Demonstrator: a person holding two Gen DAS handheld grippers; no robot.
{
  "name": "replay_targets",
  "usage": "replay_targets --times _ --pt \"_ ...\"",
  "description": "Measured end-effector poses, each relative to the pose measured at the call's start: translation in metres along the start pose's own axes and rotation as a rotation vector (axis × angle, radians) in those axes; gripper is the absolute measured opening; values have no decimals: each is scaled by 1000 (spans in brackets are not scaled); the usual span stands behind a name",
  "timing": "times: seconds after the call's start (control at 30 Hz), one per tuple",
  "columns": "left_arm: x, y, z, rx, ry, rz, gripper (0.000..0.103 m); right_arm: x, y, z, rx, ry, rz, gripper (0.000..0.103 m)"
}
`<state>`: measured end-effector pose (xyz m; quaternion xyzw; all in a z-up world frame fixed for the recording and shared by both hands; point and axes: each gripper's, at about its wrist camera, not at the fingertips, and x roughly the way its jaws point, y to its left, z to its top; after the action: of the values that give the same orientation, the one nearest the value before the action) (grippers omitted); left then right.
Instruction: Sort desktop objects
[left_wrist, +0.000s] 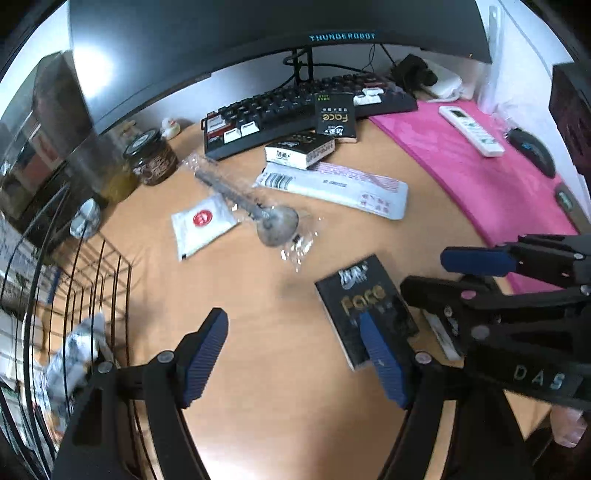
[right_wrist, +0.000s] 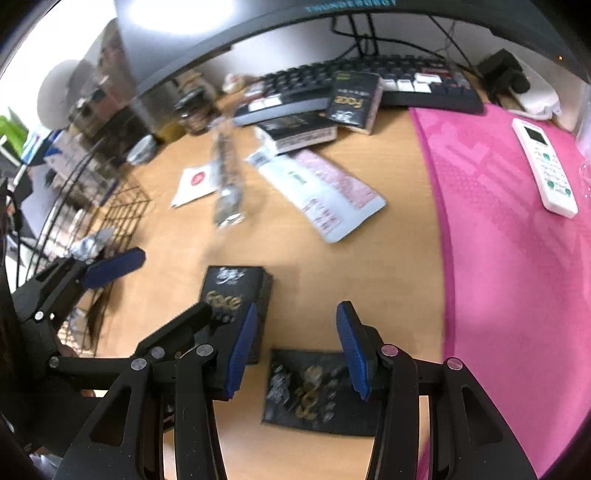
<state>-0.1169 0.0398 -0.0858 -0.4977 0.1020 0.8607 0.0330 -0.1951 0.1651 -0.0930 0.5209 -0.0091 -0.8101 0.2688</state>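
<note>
A black "Face" box (left_wrist: 365, 306) (right_wrist: 236, 291) lies on the wooden desk (left_wrist: 258, 295). My left gripper (left_wrist: 295, 358) hangs over the desk, open and with nothing between its fingers; its right fingertip sits just in front of that box. My right gripper (right_wrist: 295, 350) is open too, above a flat black packet with gold print (right_wrist: 314, 391) that lies on the desk between its fingers without touching them. Each gripper shows in the other's view: the right gripper (left_wrist: 461, 280) beside the box, the left gripper (right_wrist: 155, 295) at the left.
Further back lie a wrapped spoon (left_wrist: 255, 206), a white sachet (left_wrist: 201, 225), a long white and pink packet (left_wrist: 332, 184) and two more black boxes (left_wrist: 299, 147) by the keyboard (left_wrist: 295, 103). A wire basket (left_wrist: 92, 295) stands left; a pink mat (left_wrist: 480, 166) with a remote (left_wrist: 471, 129) lies right.
</note>
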Motion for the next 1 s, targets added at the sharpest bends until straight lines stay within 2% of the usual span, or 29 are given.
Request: replay_targets --times 0.2,0.37,0.5,0.67,1.0 --pt "-28 -1 4 8 -62 -2 78 -38 -3 -14 -19 -67 -105 45" --pt "-24 -23 20 75 -75 -40 78 -55 -18 -40 -50 -33 -173 45" --pt "-10 -41 26 117 -54 -58 78 -48 -24 -62 -80 12 -204 45" --pt "8 -50 29 140 -25 -54 78 -34 -26 -66 -99 40 -208 45" --pt "14 -56 23 154 -16 -69 78 -29 -37 -54 -81 -29 -242 45"
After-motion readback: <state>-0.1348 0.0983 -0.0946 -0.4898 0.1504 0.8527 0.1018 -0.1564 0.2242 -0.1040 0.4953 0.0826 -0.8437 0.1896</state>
